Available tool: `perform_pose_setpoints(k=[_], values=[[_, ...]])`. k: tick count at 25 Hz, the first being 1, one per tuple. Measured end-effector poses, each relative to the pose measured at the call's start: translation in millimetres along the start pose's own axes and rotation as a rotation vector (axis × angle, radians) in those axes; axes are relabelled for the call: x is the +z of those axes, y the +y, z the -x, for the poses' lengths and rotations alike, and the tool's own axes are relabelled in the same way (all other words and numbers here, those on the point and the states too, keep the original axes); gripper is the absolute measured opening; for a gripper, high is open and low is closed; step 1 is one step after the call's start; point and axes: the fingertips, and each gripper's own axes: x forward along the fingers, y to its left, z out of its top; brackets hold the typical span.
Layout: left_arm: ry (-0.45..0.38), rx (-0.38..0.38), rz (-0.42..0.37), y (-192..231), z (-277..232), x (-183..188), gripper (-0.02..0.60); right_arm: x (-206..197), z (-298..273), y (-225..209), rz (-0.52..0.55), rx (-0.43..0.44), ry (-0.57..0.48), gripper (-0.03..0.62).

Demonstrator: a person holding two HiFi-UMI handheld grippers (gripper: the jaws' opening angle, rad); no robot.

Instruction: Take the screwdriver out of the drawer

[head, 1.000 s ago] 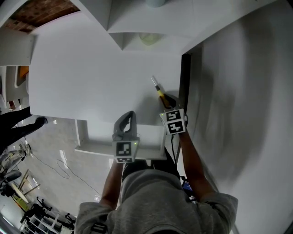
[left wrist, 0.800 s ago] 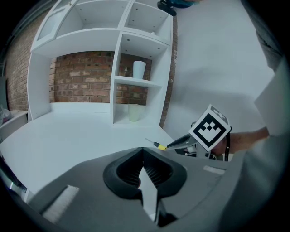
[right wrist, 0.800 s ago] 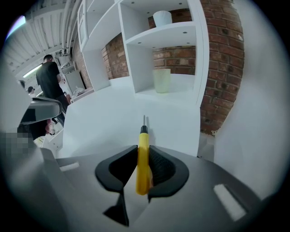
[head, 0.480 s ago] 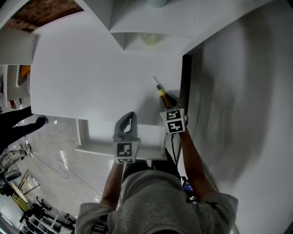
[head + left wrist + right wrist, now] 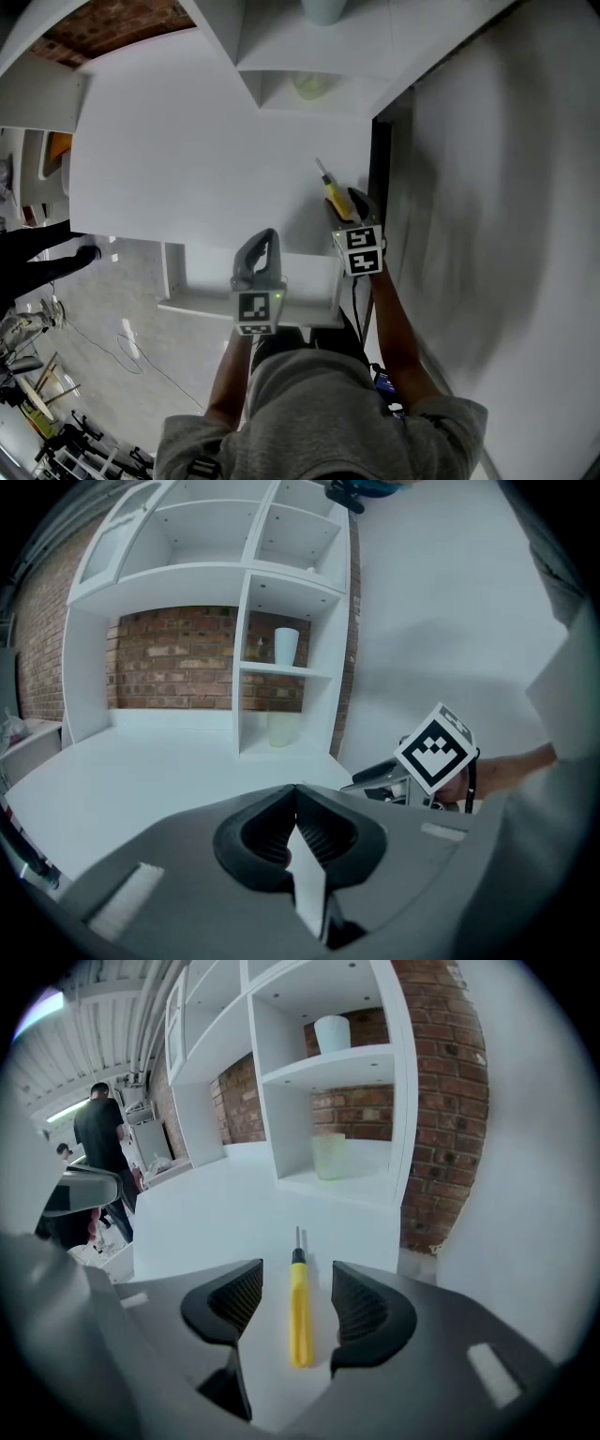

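The yellow-handled screwdriver (image 5: 330, 193) lies flat on the white tabletop (image 5: 197, 159), tip pointing away from me. My right gripper (image 5: 346, 205) hovers just above its handle. Its jaws have just been opening; the screwdriver (image 5: 299, 1312) lies between the pads untouched, with clear gaps on both sides. My left gripper (image 5: 263, 241) hangs over the open white drawer (image 5: 202, 305) at the table's front edge. In the left gripper view its jaws (image 5: 296, 794) meet at the tips with nothing held.
A white shelf unit (image 5: 309, 56) stands at the back with a pale cup (image 5: 323, 7) and a translucent container (image 5: 309, 82). A white wall (image 5: 487, 187) closes the right side past a dark gap (image 5: 380, 159). A person in black (image 5: 98, 1129) stands far left.
The right jaws have opened off the screwdriver, which now rests on the tabletop. Both grippers have lifted slightly.
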Motion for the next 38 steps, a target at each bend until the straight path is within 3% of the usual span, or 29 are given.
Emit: perform_pose_setpoints(k=[9,21,38], values=[[-0.077,-0.018,-0.052,-5.5,31.1,39.2,0.012,34.8,50.2,17.5,0.009,-0.028,-0.107,0.236],[-0.201,-0.025,-0.091,-3.8,96.1,81.5,0.012,74.0,141.0,72.7,0.044,-0.094,-0.309,0.124],[-0.29,-0.073,-0.137,3.1,193.3,91.3,0.012,78.4,232.4,167.0,0.071,-0.173,-0.46,0.029]])
